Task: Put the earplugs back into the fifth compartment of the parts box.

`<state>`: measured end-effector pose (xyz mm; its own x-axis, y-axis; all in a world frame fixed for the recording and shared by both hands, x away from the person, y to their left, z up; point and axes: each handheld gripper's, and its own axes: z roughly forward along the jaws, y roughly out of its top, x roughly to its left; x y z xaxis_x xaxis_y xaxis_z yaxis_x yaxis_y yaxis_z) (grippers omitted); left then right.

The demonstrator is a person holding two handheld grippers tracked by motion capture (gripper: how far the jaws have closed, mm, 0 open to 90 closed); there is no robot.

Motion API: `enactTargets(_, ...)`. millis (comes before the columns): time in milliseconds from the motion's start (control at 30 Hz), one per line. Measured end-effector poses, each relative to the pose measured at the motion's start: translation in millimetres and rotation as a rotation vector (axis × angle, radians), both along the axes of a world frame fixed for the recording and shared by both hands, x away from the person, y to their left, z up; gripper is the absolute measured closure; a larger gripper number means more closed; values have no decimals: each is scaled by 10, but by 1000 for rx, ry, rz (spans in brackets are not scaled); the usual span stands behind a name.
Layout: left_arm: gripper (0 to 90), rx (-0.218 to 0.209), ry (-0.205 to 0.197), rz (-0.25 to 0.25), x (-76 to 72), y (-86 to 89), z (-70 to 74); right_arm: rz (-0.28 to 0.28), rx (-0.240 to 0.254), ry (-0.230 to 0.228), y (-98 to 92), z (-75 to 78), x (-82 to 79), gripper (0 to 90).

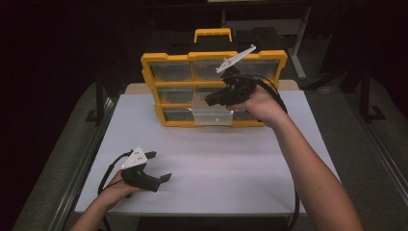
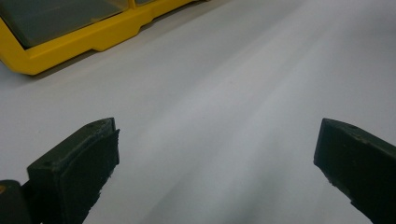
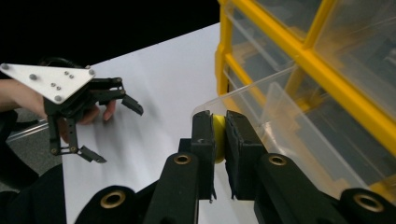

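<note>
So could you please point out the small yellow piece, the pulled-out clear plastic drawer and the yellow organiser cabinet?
small yellow piece (image 3: 218,137): right gripper view, its edge between the fingers.
pulled-out clear plastic drawer (image 1: 211,114): high view, front wall.
yellow organiser cabinet (image 1: 166,58): high view, top frame.

Organizer frame (image 1: 214,84): showing bright yellow, carrying a yellow handle (image 1: 212,34) on top.
Drawers (image 1: 171,71): appearing clear, see-through, faintly grey.
Pulled-out drawer (image 1: 211,113): looking transparent, colourless.
Small piece (image 3: 218,137): showing yellow between black pads.
Right gripper (image 3: 219,140): showing matte black, brass-coloured rivets, white plate.
Left gripper (image 1: 159,166): appearing black, topped by a white three-cornered plate dotted with small screws.
Table (image 1: 216,159): looking plain white, unpatterned.
Cables (image 1: 108,173): running black.
</note>
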<state>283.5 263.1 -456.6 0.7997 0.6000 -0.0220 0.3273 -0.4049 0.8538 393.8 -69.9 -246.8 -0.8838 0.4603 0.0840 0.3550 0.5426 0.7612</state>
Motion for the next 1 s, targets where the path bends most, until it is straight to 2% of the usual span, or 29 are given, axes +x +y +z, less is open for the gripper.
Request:
enactTargets(300, 0, 0, -1, -2, -2, -3, 0, -32, -30, -12, -5, 18, 130, 808)
enactTargets(467, 0, 3, 0, -4, -2, -1, 1, -59, -70, 8, -11, -84, 250, 807)
enactTargets(567, 0, 5, 1, -3, -2, 0, 2, -63, -74, 13, -9, -96, 261, 807)
enactTargets(600, 0, 4, 0, -3, -1, -2, -1, -69, -100, 20, -10, -154, 315, 806)
enactTargets(667, 0, 2, 0, -2, 0, -4, -2, -74, -111, 35, -4, -190, 345, 804)
enactTargets(867, 0, 2, 0, -3, 0, -3, -2, -79, -157, 60, 27, -289, 399, 800)
enactTargets(1000, 0, 1, -1, -3, -1, -3, -2, -87, -163, 73, 35, -318, 412, 776)
